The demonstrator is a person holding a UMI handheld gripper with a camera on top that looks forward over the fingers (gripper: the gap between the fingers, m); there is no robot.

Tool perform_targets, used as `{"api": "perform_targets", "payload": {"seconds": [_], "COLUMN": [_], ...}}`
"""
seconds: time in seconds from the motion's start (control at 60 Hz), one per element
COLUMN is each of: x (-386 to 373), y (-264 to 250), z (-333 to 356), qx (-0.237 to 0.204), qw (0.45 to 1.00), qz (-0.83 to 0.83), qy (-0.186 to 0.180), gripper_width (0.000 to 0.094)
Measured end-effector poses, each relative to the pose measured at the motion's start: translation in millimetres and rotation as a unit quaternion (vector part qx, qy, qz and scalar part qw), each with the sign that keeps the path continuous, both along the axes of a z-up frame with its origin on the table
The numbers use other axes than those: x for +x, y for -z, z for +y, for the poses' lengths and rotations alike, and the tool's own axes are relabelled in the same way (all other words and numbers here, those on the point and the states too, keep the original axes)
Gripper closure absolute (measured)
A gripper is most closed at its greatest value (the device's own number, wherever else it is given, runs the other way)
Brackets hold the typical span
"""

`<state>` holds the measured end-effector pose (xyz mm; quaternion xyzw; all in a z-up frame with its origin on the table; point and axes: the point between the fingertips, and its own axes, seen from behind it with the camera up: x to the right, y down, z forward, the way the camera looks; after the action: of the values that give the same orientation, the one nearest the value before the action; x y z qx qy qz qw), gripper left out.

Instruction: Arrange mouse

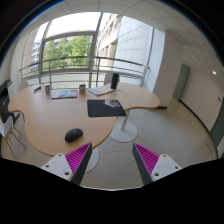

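Resting on the wooden bench [50, 118], the black mouse [74, 134] lies near its front edge, well apart from the dark mat [104, 107] behind. I hold my tongs [113, 160] wide, empty, short of it.

Items [66, 94] at the desk's far edge too small to identify.

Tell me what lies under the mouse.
The mouse rests directly on the bare wooden desk, not on the dark mat further back. The open claw is short of it.
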<state>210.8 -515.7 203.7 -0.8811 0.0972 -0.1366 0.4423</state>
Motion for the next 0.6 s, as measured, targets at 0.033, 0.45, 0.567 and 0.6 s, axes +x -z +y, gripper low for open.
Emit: {"api": "perform_targets", "payload": {"seconds": [0.033,0.45,0.567,0.6], "x": [1,-118,-146,-149], "y": [2,107,138,145], "z": [-2,44,92,106], "qx": [-0.004,-0.022,-0.014,-0.012], "qw": [1.000,0.999,0.999,0.998], "qz": [-0.002,0.031,0.048,0.051], "qy": [0.004,0.004,-0.020,-0.024], "gripper_width": [0.0107,0.0104,0.0104,0.0103]}}
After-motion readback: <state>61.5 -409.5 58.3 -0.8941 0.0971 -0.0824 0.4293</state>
